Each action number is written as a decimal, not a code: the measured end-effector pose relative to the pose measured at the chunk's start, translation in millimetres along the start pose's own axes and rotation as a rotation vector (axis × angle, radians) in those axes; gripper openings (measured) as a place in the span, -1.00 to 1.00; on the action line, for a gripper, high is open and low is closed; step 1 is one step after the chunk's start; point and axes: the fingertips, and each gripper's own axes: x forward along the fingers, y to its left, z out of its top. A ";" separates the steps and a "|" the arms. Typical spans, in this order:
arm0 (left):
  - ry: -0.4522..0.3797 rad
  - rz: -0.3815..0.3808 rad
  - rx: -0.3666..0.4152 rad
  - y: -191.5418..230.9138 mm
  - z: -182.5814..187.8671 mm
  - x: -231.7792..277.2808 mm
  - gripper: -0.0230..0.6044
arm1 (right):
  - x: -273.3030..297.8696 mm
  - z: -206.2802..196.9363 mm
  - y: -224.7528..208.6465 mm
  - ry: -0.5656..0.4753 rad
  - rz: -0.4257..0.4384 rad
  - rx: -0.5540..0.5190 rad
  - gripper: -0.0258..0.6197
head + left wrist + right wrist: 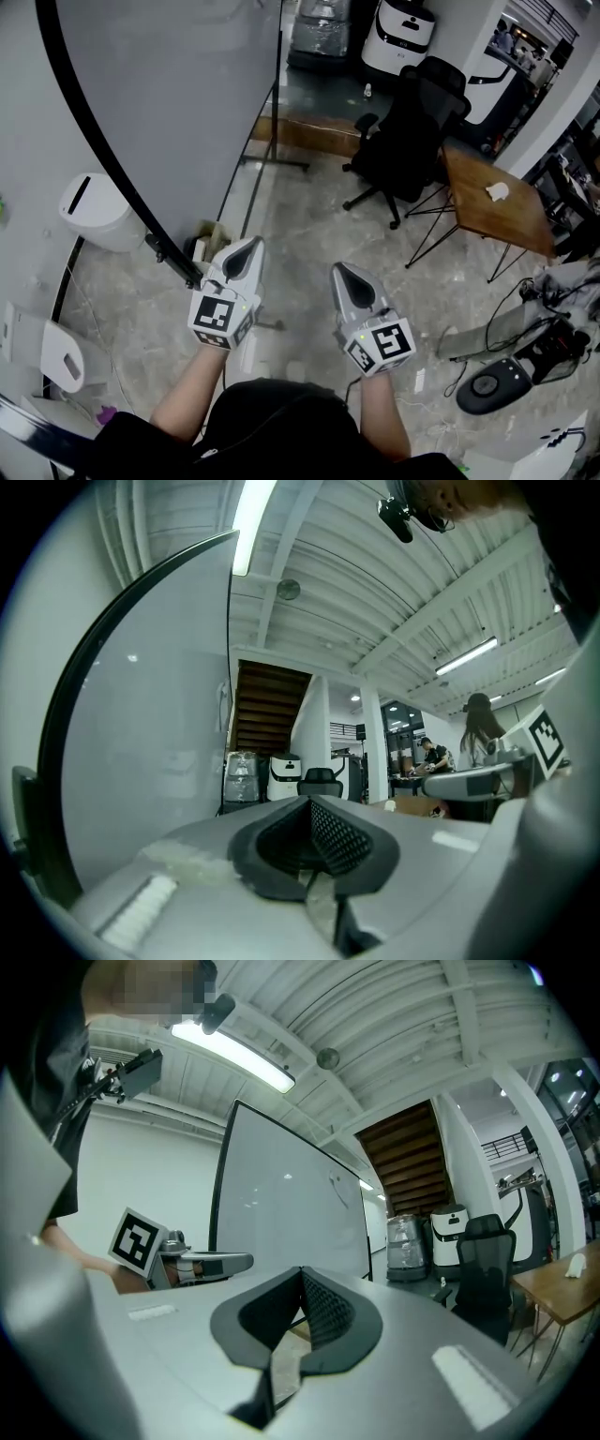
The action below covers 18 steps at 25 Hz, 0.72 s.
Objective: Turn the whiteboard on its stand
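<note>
Nearest, the person's two arms reach forward over a marble-patterned floor (309, 216), each holding a hand-held gripper that points level. The left hand-held gripper (246, 253) has its jaws closed together with nothing between them, as its own view (309, 801) shows. The right hand-held gripper (349, 281) sits beside it, apart from it, and its jaws also meet with nothing in them (302, 1274).

The whiteboard (178, 103) stands just left of the left hand-held gripper, a big pale panel in a black frame, tilted so that its lower edge runs diagonally down towards that gripper's tip. Whether the tip touches the frame cannot be told. From the left gripper view the board (150, 742) fills the left side, beside the jaws and not between them; from the right gripper view it (281, 1204) rises beyond the left hand-held gripper. A thin black stand leg (272, 159) runs down the board's far edge.

On the floor past the board's frame sits a white bin (94, 208) with a dark slot in its closed lid; its contents are hidden.

Further out stand a black office chair (412, 122) and a wooden worktop (487, 220) carrying one white crumpled thing (497, 191). Farthest is a white machine (403, 33).
</note>
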 end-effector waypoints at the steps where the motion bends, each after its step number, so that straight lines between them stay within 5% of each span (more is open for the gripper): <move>1: 0.002 -0.011 -0.006 -4.6 -2.2 2.1 -0.91 | -2.1 0.3 -1.8 0.002 -0.005 0.003 -0.89; 8: 0.035 -0.062 -0.027 -27.0 -21.3 14.9 -0.91 | -8.7 -5.0 -9.7 0.019 -0.021 0.015 -0.89; 18: 0.033 -0.018 -0.029 -8.6 -29.1 12.9 -0.91 | 1.0 -10.2 -9.5 0.031 -0.012 0.014 -0.90</move>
